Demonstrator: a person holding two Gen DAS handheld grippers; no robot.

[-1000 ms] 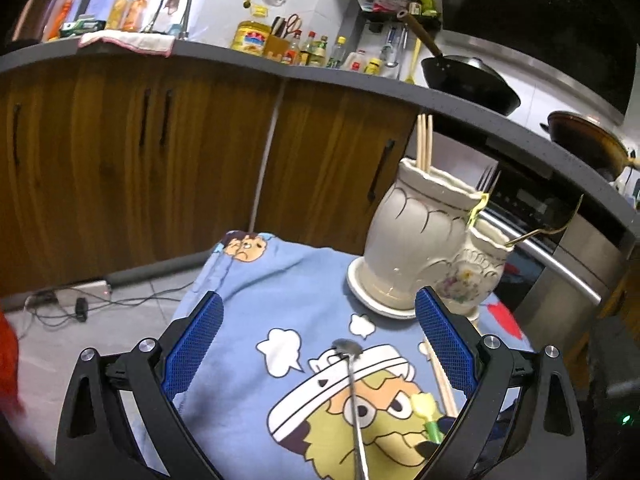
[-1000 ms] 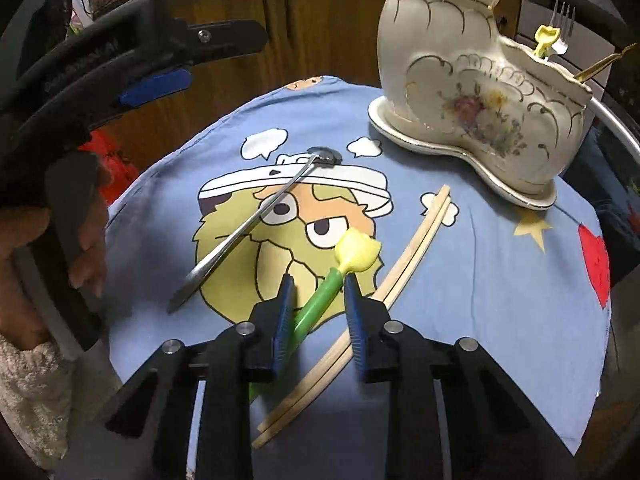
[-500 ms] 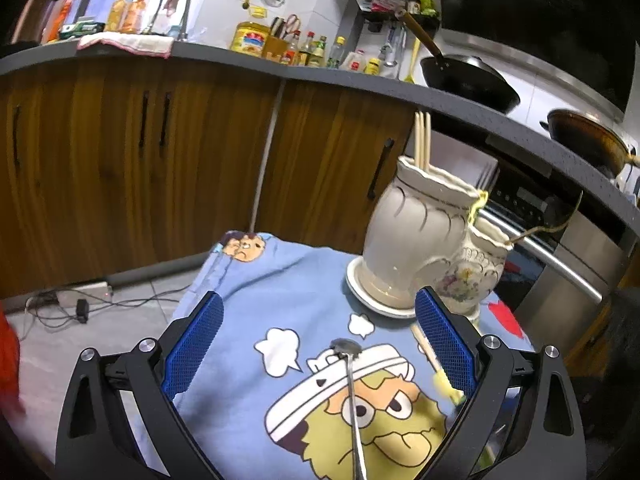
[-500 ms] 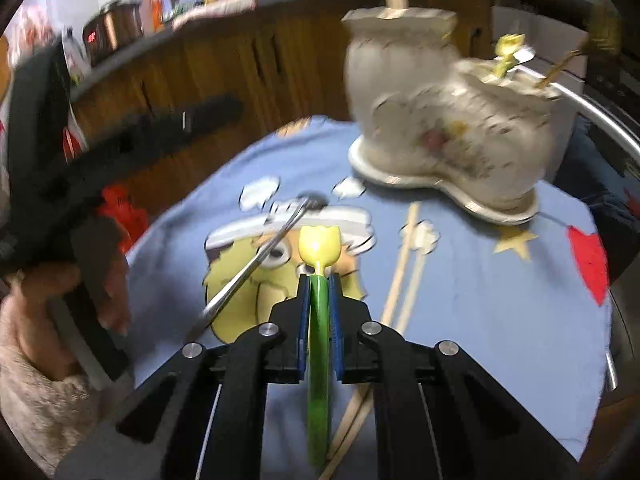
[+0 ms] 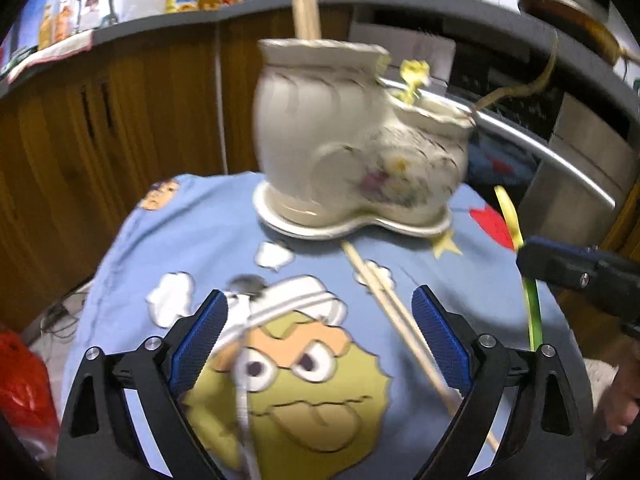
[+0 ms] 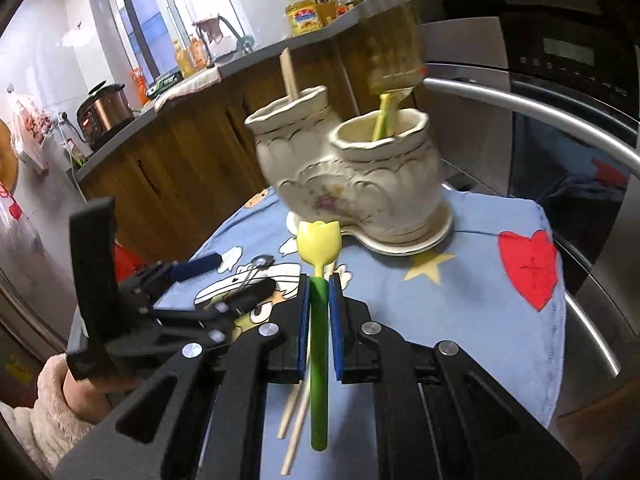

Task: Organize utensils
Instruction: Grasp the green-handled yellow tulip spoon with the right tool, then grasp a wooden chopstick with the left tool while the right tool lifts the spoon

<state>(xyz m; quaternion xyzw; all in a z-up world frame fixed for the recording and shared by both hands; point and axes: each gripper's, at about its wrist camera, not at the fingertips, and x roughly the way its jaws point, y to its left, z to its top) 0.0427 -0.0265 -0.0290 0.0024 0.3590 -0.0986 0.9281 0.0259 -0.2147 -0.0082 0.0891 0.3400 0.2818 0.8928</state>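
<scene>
My right tongs (image 6: 319,320) are clamped on the green stem of the tulip-shaped plastic utensil with the yellow head (image 6: 319,300), gripped about midway so the head clears the pads and leads the way. Its long axis runs along the fingers, yellow tulip end pointing forward and up toward the cream boot-shaped ceramic holder (image 6: 348,184), green tail hanging back beneath the tongs, off the blue cartoon-print cloth (image 6: 480,304) on the counter. I judge I hold it this way so it can drop tail-first or head-up into the lower, nearer mouth, where a similar yellow-green piece already stands; the taller mouth carries wooden sticks. My left tongs (image 5: 320,340) are spread apart and empty, low over the cloth, straddling the slim metal spoon (image 5: 246,286) that lies along my fingers, bowl toward the holder. The pair of wooden chopsticks (image 5: 396,320) lies diagonally just beside them, one end near the holder's saucer.
</scene>
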